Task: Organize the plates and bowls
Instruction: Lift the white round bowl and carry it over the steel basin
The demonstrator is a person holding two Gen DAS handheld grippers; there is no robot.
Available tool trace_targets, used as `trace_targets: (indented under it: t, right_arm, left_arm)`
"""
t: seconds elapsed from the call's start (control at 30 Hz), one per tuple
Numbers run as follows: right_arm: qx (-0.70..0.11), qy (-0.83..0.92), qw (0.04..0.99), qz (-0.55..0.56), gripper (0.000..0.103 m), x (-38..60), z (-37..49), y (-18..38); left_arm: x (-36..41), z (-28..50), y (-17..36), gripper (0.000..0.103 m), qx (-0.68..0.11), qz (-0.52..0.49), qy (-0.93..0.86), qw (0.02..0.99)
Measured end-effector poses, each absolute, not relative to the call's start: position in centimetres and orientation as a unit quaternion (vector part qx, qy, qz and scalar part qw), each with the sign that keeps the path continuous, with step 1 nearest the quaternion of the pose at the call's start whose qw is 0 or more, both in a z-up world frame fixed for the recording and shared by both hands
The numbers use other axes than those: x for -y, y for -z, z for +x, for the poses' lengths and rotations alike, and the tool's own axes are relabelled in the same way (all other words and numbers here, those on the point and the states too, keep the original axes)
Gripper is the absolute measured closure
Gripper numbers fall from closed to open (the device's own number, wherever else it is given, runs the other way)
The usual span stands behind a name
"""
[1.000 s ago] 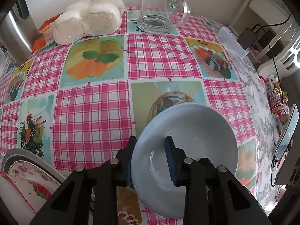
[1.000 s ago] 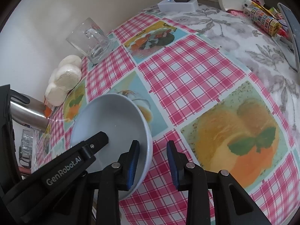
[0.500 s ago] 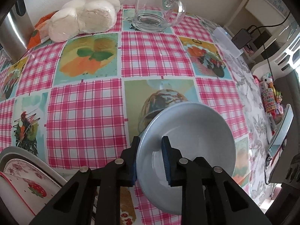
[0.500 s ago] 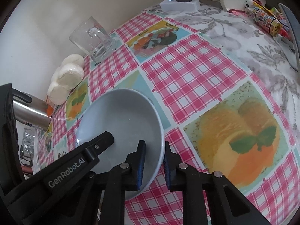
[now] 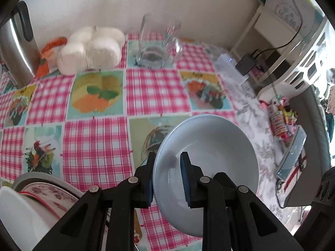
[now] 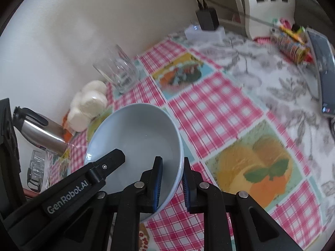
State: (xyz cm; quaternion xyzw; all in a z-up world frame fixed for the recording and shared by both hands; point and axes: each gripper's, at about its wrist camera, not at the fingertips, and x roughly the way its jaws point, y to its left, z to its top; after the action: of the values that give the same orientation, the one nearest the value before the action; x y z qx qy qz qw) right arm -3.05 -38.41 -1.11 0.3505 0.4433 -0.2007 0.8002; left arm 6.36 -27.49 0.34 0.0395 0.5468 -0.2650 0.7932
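Observation:
A pale blue bowl (image 5: 211, 146) is held above the checked tablecloth by both grippers. My left gripper (image 5: 166, 175) is shut on the bowl's left rim, one finger outside and one inside. My right gripper (image 6: 172, 179) is shut on the bowl's (image 6: 136, 133) right rim in the same way. The left gripper's arm (image 6: 83, 184) shows in the right wrist view, reaching into the bowl from the left. A stack of plates (image 5: 39, 190), the top one with a red floral print, sits at the lower left in the left wrist view.
A glass mug (image 5: 158, 44), white buns (image 5: 90, 50) and a steel kettle (image 5: 14, 48) stand along the back wall. A charger and white box (image 6: 206, 25), a tape roll stack (image 6: 291, 44) and a phone (image 6: 322, 67) lie at the right on the floral cloth.
Both grippers closed on the bowl's rim and lifted it. The views tilted up, showing more of the wall and the back of the table.

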Motion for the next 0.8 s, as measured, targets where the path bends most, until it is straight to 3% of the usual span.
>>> trace_targets:
  t: [0.47, 0.8]
  right_arm:
    - [-0.394, 0.192, 0.840, 0.321, 0.084, 36.1, -3.4, -6.0]
    - [-0.393, 0.165, 0.853, 0.300, 0.084, 32.1, -2.6, -8.1]
  left_arm:
    - [23.8, 4.8, -7.2, 0.079, -0.490, -0.007, 0.282, 0.825]
    - [19.0, 4.8, -9.0, 0.079, -0.484, -0.040, 0.261, 0.834]
